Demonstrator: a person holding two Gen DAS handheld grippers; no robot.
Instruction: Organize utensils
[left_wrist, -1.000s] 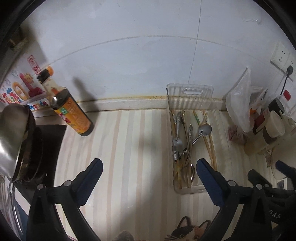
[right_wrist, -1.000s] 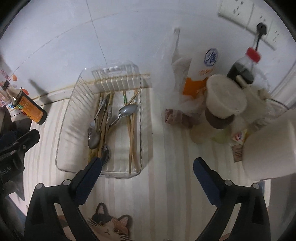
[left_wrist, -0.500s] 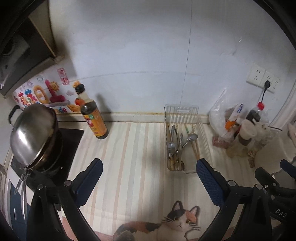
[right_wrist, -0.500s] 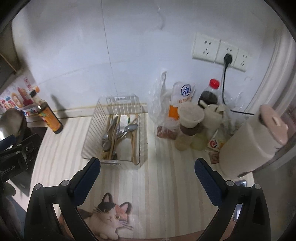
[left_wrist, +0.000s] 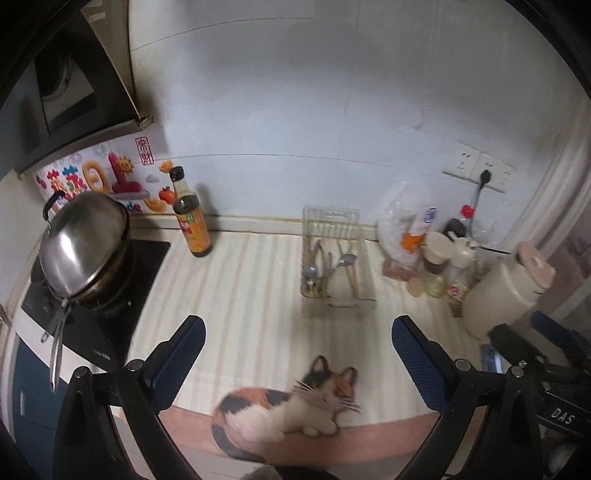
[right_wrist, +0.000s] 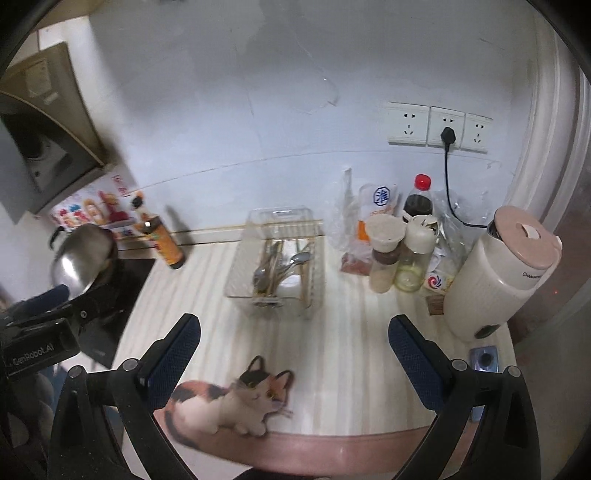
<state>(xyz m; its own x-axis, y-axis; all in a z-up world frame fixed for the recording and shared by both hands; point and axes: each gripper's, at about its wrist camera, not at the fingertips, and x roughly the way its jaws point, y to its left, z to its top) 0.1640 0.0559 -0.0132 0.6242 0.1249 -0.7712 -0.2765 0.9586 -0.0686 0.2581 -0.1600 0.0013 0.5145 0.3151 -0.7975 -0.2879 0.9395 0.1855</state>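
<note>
left gripper (left_wrist: 295, 345), right gripper (right_wrist: 293, 341) both spread wide, empty, above counter; utensil tray (right_wrist: 240, 280) apparently well ahead.

Each gripper (left_wrist: 295, 347) (right_wrist: 293, 343) has black arms with silver screws, blue textured pads (left_wrist: 415, 363); lettering perhaps reads "GenRobot.AI".

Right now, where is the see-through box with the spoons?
The clear plastic utensil tray sits mid-counter against the wall in both views, between the brown sauce bottle on its left and the lidded jars on its right.

Utensils (right_wrist: 277, 266) in clear basket (right_wrist: 236, 275) blurred, perhaps spoons and chopsticks, exact count unreadable
</note>
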